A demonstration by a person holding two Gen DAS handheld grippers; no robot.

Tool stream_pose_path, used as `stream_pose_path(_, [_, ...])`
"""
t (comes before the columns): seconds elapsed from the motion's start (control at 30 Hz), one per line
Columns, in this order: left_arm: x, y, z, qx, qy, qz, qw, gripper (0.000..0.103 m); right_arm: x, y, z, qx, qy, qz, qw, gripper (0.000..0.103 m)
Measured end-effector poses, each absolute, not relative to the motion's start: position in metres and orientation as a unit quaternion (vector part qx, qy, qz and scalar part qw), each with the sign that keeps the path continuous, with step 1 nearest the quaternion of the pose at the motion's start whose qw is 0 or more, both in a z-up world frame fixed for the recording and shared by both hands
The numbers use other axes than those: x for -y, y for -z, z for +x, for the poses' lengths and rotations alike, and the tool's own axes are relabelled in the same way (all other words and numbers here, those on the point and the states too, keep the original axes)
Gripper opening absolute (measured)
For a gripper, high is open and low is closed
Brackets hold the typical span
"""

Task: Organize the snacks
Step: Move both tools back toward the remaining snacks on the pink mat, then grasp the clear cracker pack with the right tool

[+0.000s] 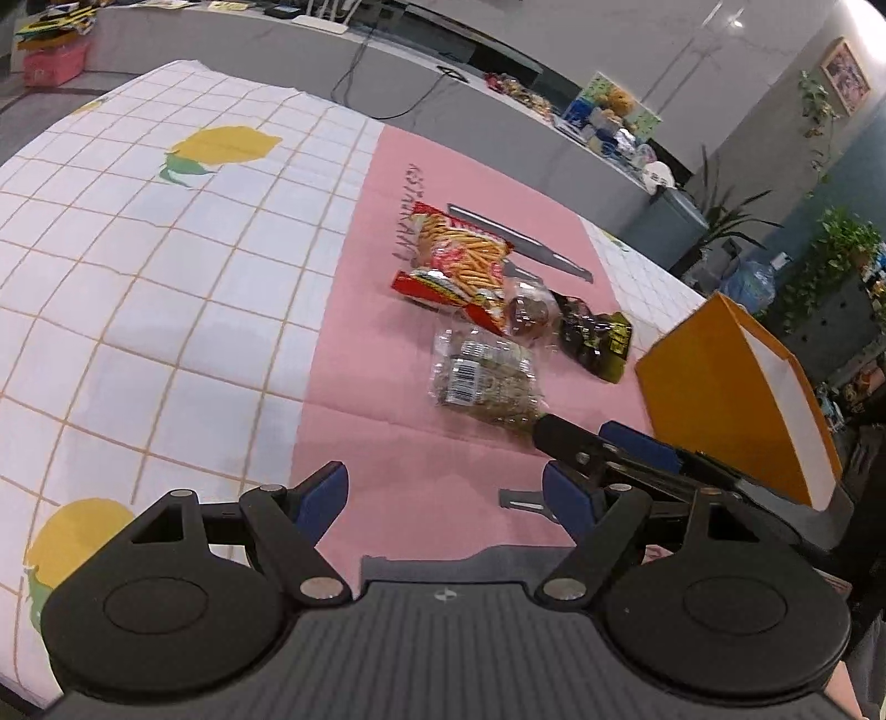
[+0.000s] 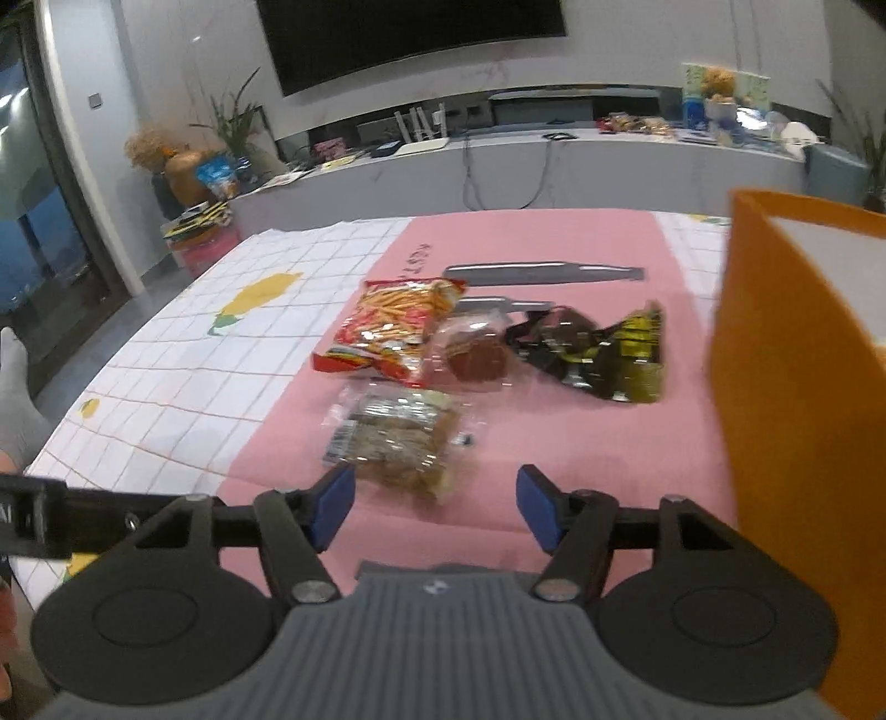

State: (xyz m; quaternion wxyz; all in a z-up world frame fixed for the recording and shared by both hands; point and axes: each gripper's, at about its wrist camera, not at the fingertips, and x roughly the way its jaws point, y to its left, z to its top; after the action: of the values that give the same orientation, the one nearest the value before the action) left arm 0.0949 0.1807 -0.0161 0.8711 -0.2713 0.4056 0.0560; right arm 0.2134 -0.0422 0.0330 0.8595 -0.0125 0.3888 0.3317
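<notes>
clear snack pack (image 2: 396,443) before right hand-held gripper (image 2: 434,504)

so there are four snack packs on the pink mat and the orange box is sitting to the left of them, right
Not quite. The four snack packs, including the red fries bag and the clear pack, do lie on the pink mat, but the orange box stands to their right, not their left. The right wrist view shows it plainly.

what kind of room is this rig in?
Probably a home living room: a big wall screen, a long low console cluttered with toys and snacks, potted plants, and a table under a lemon-print cloth.
</notes>
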Motion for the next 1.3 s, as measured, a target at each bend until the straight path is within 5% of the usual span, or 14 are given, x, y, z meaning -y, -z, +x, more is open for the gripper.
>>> stream_pose_path(0.03, [-0.182,0.016,0.094,-0.404,-0.063,-0.270,0.872,0.094,0.036,-0.031,0.216,-0.391,-0.330,-0.016,0.859,0.082])
stream_pose_path(0.2, [-0.198,0.010,0.091,-0.393,-0.105,-0.269,0.873,0.094,0.011,-0.024,0.230,-0.410,-0.304,0.014,0.860,0.093])
stream_pose_path(0.63, [-0.227,0.007,0.088,-0.377,-0.115,-0.323,0.860,0.094,-0.051,0.000,0.218,-0.380,-0.284,-0.086,0.876,0.099])
stream_pose_path(0.97, [-0.218,0.008,0.088,-0.386,-0.103,-0.316,0.860,0.094,-0.045,0.004,0.196,-0.337,-0.310,-0.106,0.883,0.069])
stream_pose_path(1.3, [-0.209,0.009,0.090,-0.395,-0.094,-0.307,0.861,0.094,0.003,0.000,0.187,-0.342,-0.325,-0.112,0.874,0.068])
